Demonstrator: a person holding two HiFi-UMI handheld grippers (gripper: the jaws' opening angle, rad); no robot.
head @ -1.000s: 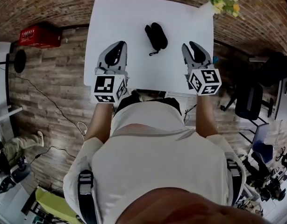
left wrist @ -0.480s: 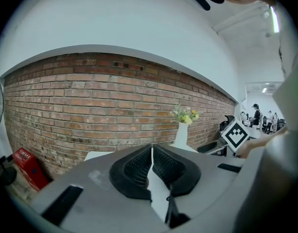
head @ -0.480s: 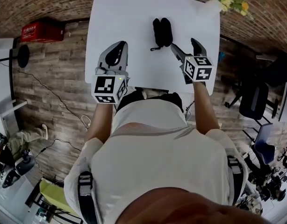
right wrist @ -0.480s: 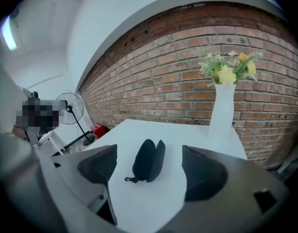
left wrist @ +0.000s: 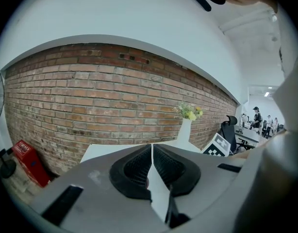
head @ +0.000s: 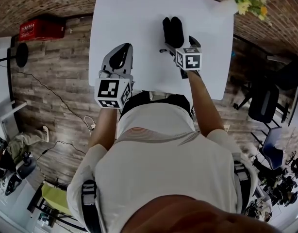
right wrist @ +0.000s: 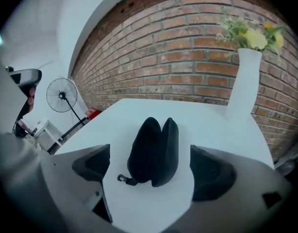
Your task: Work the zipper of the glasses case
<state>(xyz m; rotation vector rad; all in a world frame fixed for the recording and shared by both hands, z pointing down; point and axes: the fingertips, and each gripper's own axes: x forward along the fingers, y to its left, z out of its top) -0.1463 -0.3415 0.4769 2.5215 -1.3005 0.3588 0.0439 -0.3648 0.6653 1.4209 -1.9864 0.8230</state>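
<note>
- Worktop (head: 134, 18): white, set against a brick wall (left wrist: 91, 96).
- Glasses case (head: 173, 30): black, lies on the worktop right of the middle, long axis running near to far. In the right gripper view the case (right wrist: 154, 152) shows two rounded shells side by side with a dark split between them at the far end. Inside cannot be made out.
- Zipper pull (right wrist: 122, 179): small black tab, sticks out at the case's near left corner and rests on the worktop.
- Right claw (head: 180, 42): at the near end of the case. Jaws wide and opening; the case sits between them in the right gripper view (right wrist: 151, 166), with bare worktop on either side, pads not touching it.
- Left claw (head: 122, 50): over the near left part of the worktop, well apart from the case. In its own view (left wrist: 152, 154) the ribbed pads meet along a thin line, closed with nothing between.
- Vase (right wrist: 243, 84): white, tall, upright at the far right corner of the worktop; holds yellow and pale flowers (right wrist: 251, 33) with green leaves.
- Red box (head: 41, 30): on the wooden floor, far left, by the wall.
- Fan (right wrist: 61, 95): on a stand, left of the worktop.
</note>
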